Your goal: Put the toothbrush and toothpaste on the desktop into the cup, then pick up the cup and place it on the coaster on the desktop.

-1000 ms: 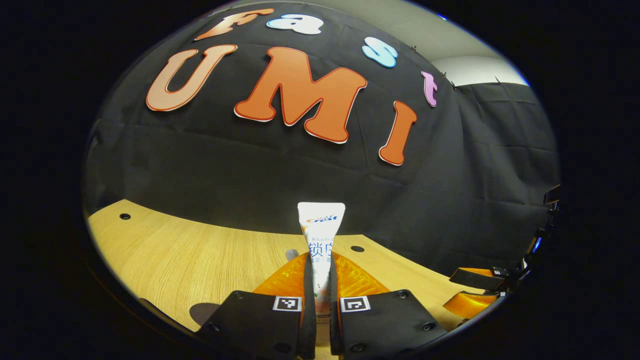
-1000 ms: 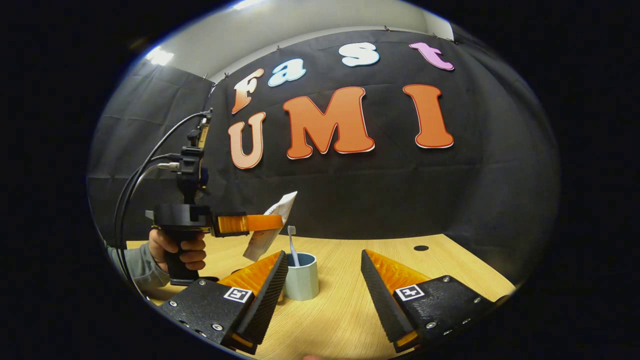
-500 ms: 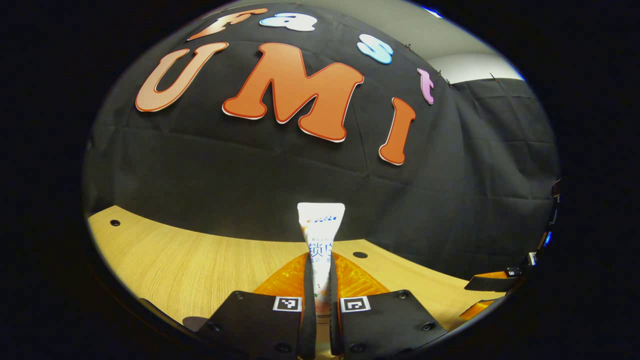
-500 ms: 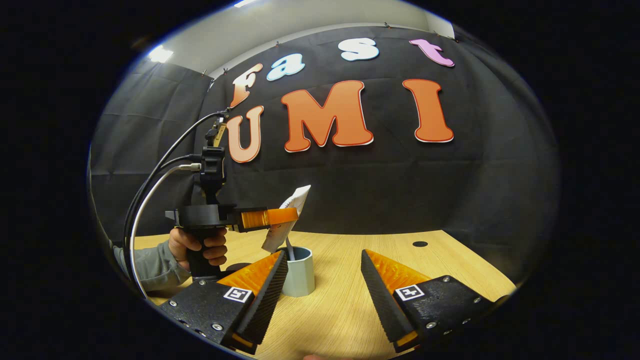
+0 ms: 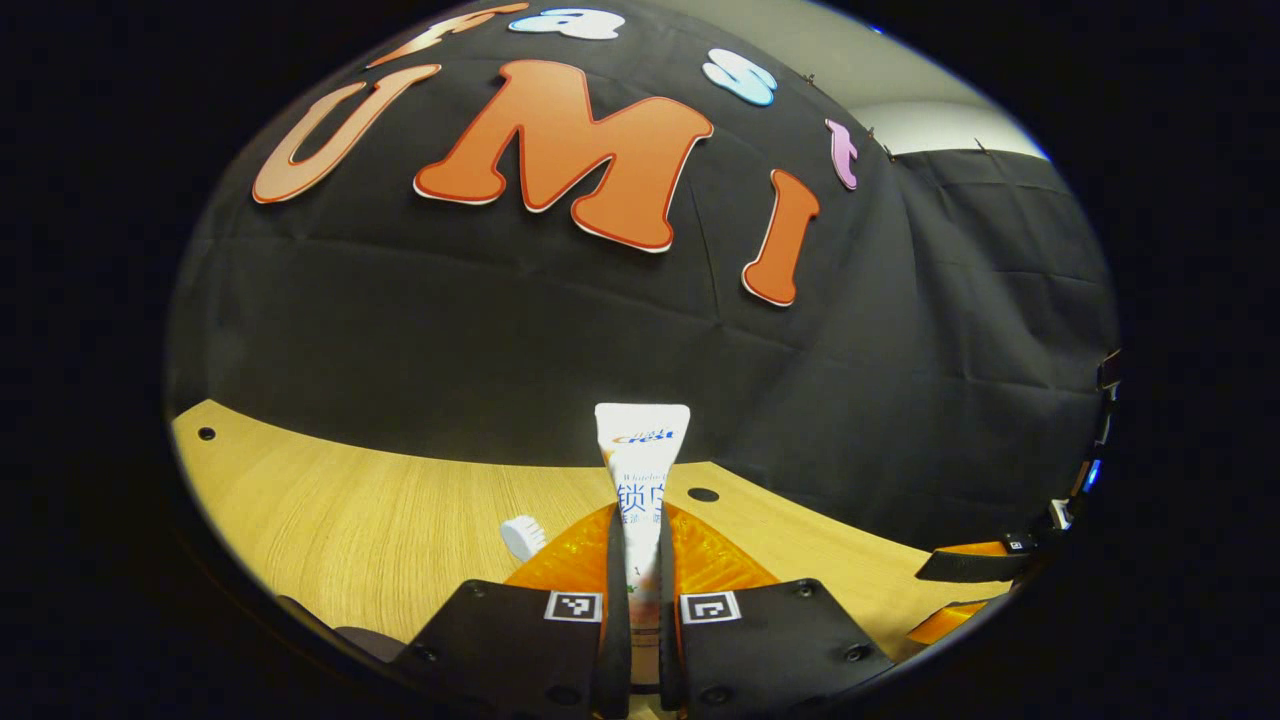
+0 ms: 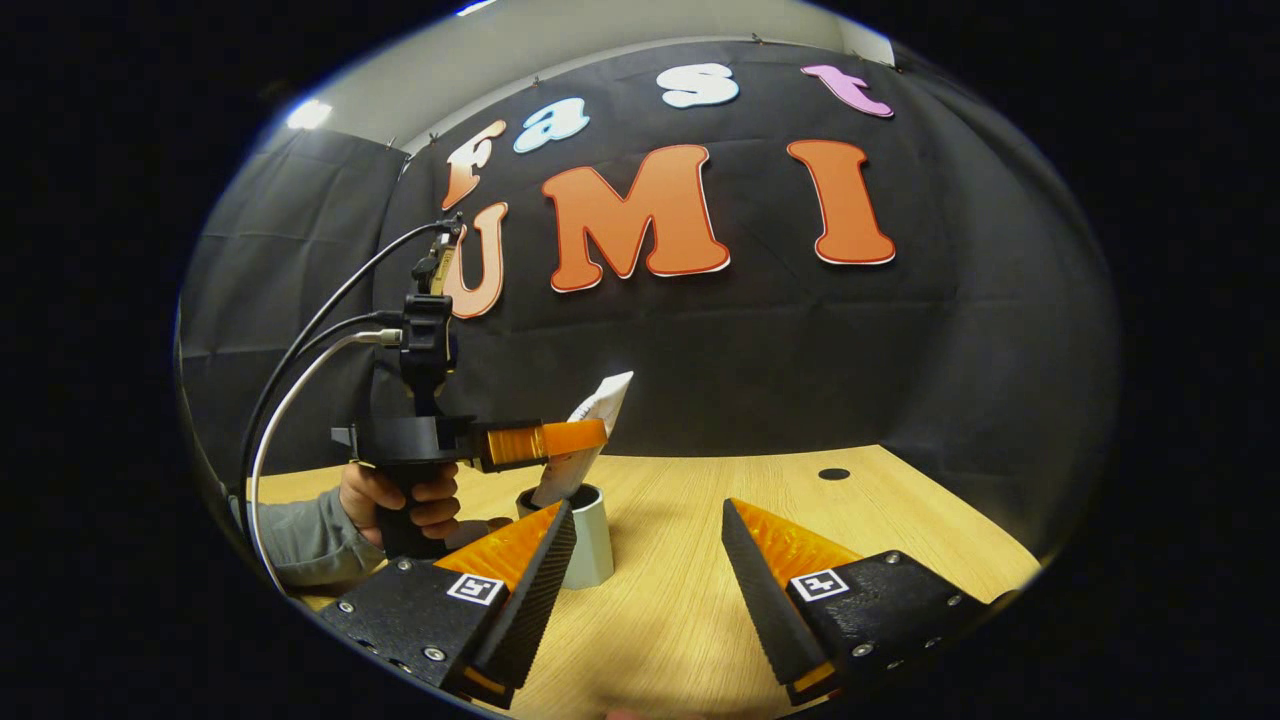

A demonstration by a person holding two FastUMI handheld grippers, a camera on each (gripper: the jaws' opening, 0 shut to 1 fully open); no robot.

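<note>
My left tool (image 5: 640, 600) was clamped narrow on the toothpaste (image 5: 641, 470), both fingers pressed flat against the tube's sides. The tube stood up between them with its crimped end topmost. Just left of those fingers I saw the white head of the toothbrush (image 5: 523, 537), low over the counter (image 5: 380, 510).

In the right gripper view that same left tool (image 6: 560, 440) sat level, gripped by a hand (image 6: 405, 497) with a grey sleeve, cables rising from its top. The toothpaste (image 6: 590, 435) hung tilted from it, its lower end at the mouth of the cup (image 6: 585, 535); I could not tell how deep it sat. The cup stood upright on the counter (image 6: 700, 560), just behind my right tool's left finger.

My right tool (image 6: 648, 570) was spread wide, holding nothing, its fingers above the bare counter. From the left gripper view I saw it (image 5: 965, 590) at the far right edge, well apart from the tube.
</note>
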